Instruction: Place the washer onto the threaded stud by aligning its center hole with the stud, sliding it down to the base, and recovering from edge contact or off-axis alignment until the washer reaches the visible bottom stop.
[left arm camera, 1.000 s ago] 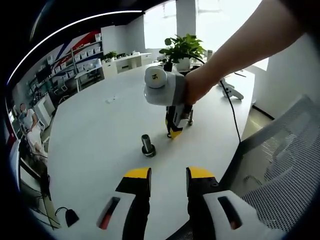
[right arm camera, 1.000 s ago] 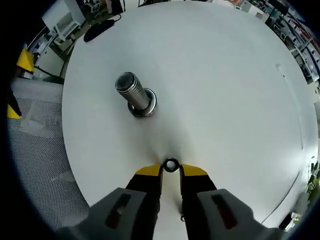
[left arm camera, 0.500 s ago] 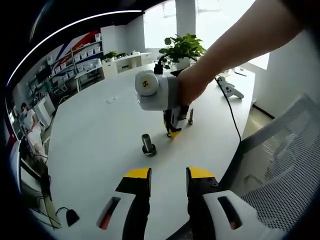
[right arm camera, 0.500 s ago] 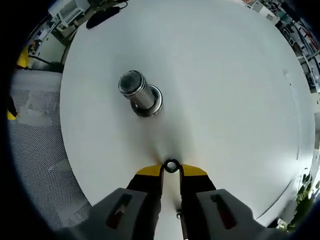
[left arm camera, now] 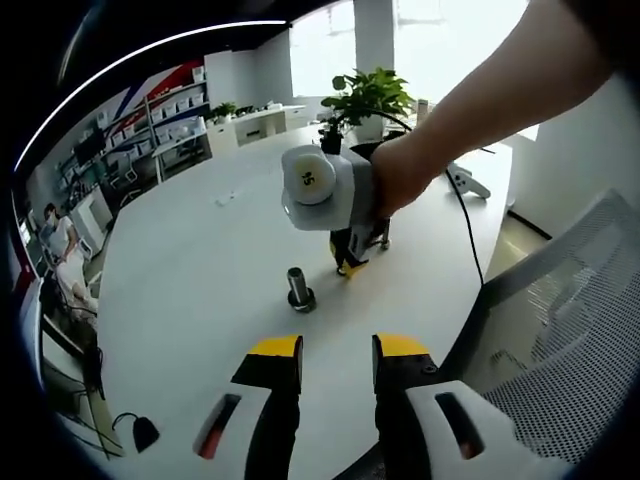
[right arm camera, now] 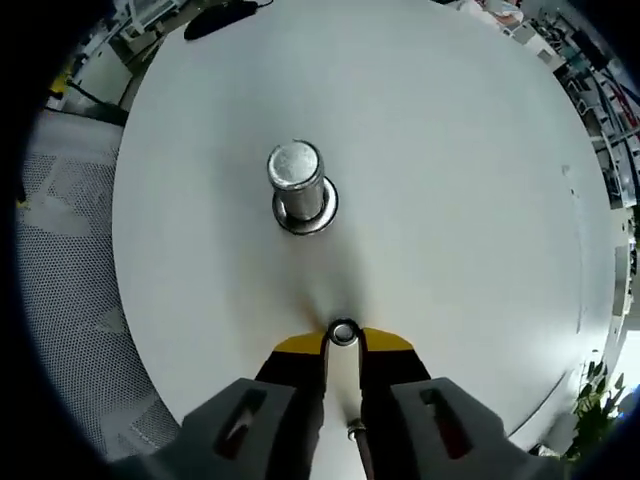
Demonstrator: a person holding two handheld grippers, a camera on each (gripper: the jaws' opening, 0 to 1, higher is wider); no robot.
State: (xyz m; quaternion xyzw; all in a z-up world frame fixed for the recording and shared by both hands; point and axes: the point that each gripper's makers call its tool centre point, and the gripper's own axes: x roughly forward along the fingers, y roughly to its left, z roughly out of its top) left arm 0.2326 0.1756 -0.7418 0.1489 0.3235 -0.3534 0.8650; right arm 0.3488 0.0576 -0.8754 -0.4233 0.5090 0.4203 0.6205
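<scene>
Steel washer (right arm camera: 343, 333) pinched between yellow tips of right gripper (right arm camera: 343, 340), carried above white table (right arm camera: 480, 200), short of threaded stud (right arm camera: 297, 180) standing upright farther ahead. Approach step; next, centring hole over stud top, then lowering. Left gripper (left arm camera: 337, 350) idle nearby, jaws parted, empty.

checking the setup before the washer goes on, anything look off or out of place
Nothing stands out. The threaded stud stands upright on the white table, undamaged as far as the views show. The washer is pinched between the tips of the right gripper, not yet over the stud. The left gripper is open, apart from both.
</scene>
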